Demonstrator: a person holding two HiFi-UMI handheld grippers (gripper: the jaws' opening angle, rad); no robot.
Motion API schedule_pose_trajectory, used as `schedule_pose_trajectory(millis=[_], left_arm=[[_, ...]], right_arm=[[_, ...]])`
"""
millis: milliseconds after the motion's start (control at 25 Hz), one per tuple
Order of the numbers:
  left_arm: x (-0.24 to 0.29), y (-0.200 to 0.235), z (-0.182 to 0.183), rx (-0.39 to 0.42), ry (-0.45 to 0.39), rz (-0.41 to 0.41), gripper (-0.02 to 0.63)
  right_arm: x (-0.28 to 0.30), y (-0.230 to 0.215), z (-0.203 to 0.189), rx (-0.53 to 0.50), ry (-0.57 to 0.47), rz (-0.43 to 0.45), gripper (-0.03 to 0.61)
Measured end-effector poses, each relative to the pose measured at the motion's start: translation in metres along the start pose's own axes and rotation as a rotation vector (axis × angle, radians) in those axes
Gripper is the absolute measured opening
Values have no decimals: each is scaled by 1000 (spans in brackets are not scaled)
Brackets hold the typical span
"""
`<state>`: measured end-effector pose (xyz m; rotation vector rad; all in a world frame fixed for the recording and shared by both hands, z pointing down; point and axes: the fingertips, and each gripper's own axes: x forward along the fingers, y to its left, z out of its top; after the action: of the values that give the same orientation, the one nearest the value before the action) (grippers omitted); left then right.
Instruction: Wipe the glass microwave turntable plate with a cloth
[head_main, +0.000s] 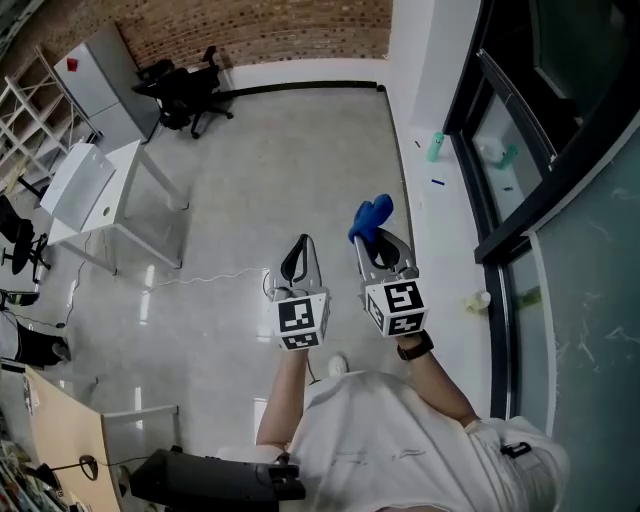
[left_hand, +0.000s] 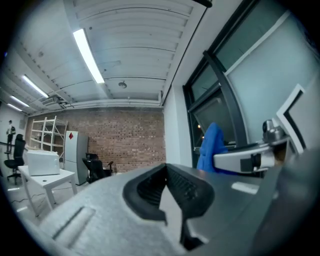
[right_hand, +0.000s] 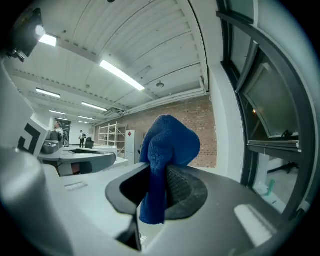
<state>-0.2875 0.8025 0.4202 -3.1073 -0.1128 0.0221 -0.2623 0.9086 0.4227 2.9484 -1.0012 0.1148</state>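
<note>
No glass turntable plate shows in any view. I hold both grippers up at chest height over a pale floor. My right gripper is shut on a blue cloth, which bunches up above the jaw tips. In the right gripper view the cloth is pinched between the black pads and a tail hangs down inside my right gripper. My left gripper is shut with nothing in it; its pads meet at the tip. The left gripper view also shows the cloth to the right.
A white desk with a white box-shaped appliance stands at the left. Black office chairs and a grey cabinet line the brick back wall. A dark-framed window wall runs along the right, with a green bottle on its ledge.
</note>
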Motion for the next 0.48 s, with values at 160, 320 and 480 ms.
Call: schedule_pose_trajectory(millis=[160,320,480], left_arm=[[31,34,-3,-17,-37,0,-5],[66,57,-17,-62,-18,15,-5],[112,72,-27,-108,-24,28,-6]], right_arm=[[42,-4,-5,22,26,-49,72],[76,-18,-8,26,40,-56,71],[118,-44,-8,11,33,-41,71]])
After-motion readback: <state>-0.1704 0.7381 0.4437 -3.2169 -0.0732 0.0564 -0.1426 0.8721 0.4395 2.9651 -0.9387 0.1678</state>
